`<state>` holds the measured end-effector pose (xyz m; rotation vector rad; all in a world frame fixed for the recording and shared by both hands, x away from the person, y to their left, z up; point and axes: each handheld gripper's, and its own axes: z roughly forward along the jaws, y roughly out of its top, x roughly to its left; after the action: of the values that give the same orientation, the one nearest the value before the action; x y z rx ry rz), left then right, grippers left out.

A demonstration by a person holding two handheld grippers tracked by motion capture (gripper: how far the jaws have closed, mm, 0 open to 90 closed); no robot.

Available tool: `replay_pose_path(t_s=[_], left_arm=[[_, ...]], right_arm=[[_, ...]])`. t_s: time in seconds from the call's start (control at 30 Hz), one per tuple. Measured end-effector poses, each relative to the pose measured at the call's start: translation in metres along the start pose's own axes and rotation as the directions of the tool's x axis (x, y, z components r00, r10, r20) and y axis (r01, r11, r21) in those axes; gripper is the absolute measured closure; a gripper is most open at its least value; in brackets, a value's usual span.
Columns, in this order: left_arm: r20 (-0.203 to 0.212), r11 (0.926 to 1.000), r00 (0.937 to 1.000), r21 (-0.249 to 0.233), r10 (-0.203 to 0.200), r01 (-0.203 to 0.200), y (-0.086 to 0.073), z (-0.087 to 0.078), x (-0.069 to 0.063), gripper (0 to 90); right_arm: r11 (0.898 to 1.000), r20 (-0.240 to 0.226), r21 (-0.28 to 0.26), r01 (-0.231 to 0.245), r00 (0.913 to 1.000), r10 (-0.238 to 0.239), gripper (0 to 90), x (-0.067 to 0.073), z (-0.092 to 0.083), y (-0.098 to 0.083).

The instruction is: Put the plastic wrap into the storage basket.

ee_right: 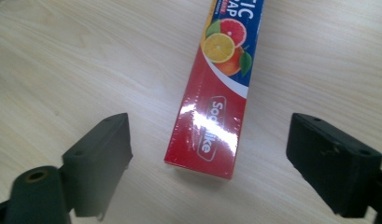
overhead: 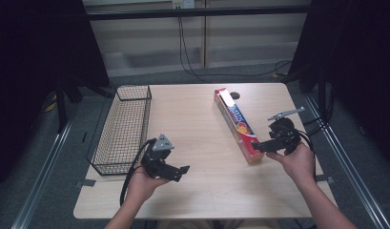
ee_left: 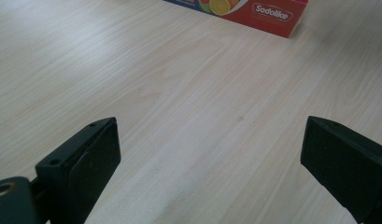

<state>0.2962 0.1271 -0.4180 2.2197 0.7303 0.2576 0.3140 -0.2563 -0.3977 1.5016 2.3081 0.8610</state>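
Wire basket (overhead: 123, 129): black mesh, at the left edge of the tabletop (overhead: 202, 191), nothing visible inside.
Left hand-held gripper (overhead: 182, 172): held low over bare wood near the front, just right of the basket; jaws wide apart, nothing between them; pointing across toward the box, well short of it.
Box (overhead: 238, 125): long red and blue carton of wrap with citrus fruit printed on it, lying flat on the right half of the tabletop, one end toward the far edge, the other toward the person.
Right hand-held gripper (overhead: 257, 146): at the near end of the box; jaws spread wide, gripping nothing.
Box against right jaws: near end (ee_right: 205, 135) lying between the two pads, clear wood on either side, neither pad touching.
Progress: apparently early; box not yet gripped or lifted.
Left to do: probably close on the near end, lift, carry; destination possibly the basket, not certain.
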Motion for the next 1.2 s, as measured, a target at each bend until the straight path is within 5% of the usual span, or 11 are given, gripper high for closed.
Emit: replay_pose_path(t_s=[0.47,0.77,1.2], left_arm=[[0.002,0.9998,0.9998,0.006,0.020,-0.020,0.003,0.004,-0.001,4.8],[0.019,0.9999,0.9998,0.005,0.010,-0.010,0.001,0.004,-0.002,6.3],[0.038,1.0000,0.9993,0.009,-0.002,0.002,-0.001,0.002,-0.002,4.6]], right_arm=[[0.995,0.029,0.050,-0.086,0.9960,0.085,9.1,-0.015,0.021,0.010],[0.991,0.036,0.081,-0.110,0.9936,0.107,6.4,-0.007,0.034,0.026],[0.978,0.104,0.152,-0.146,0.9859,0.131,4.7,-0.003,0.060,0.048]])
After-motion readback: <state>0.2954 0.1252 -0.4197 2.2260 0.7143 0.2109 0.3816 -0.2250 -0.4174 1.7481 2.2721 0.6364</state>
